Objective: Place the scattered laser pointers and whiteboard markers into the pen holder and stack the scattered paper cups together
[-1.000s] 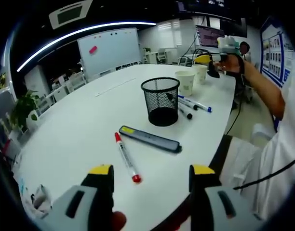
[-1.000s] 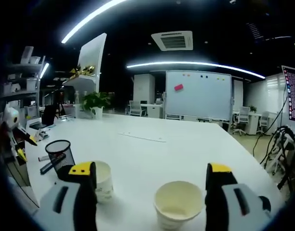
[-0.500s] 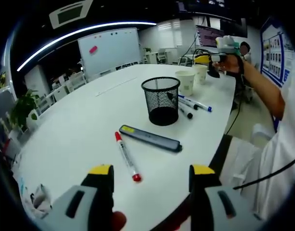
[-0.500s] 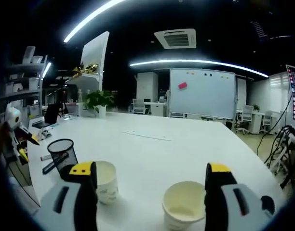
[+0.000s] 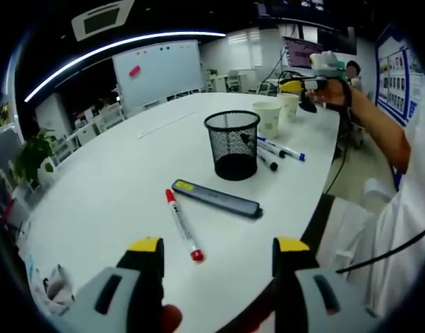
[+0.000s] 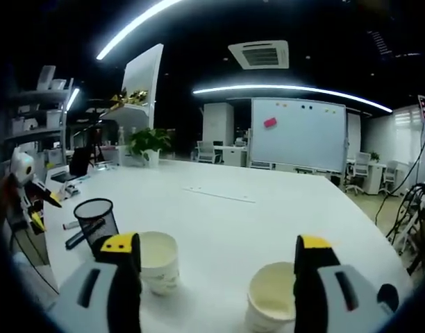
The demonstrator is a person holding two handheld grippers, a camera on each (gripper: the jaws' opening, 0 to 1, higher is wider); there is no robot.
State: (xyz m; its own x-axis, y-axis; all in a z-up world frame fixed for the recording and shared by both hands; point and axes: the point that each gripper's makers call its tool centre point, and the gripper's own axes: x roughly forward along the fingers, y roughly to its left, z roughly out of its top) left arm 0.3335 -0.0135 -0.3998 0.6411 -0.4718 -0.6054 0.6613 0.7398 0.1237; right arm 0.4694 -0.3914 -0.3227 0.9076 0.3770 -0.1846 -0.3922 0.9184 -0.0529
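On white worktop (image 5: 115, 180), ahead of left tool (image 5: 216, 253), jaws apart, empty: red-capped marker (image 5: 182, 226), long axis running away. Beyond, dark laser pointer (image 5: 216, 200) crosswise, then mesh pen holder (image 5: 231, 146). Right tool (image 6: 216, 253) open, empty; two paper cups (image 6: 159, 262) (image 6: 271, 304) upright between jaws.

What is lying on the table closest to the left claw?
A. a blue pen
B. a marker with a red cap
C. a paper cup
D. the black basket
B: in the left gripper view the red-capped marker lies on the white table just ahead of the open left claw, nearer than the long dark pointer and the black mesh holder.
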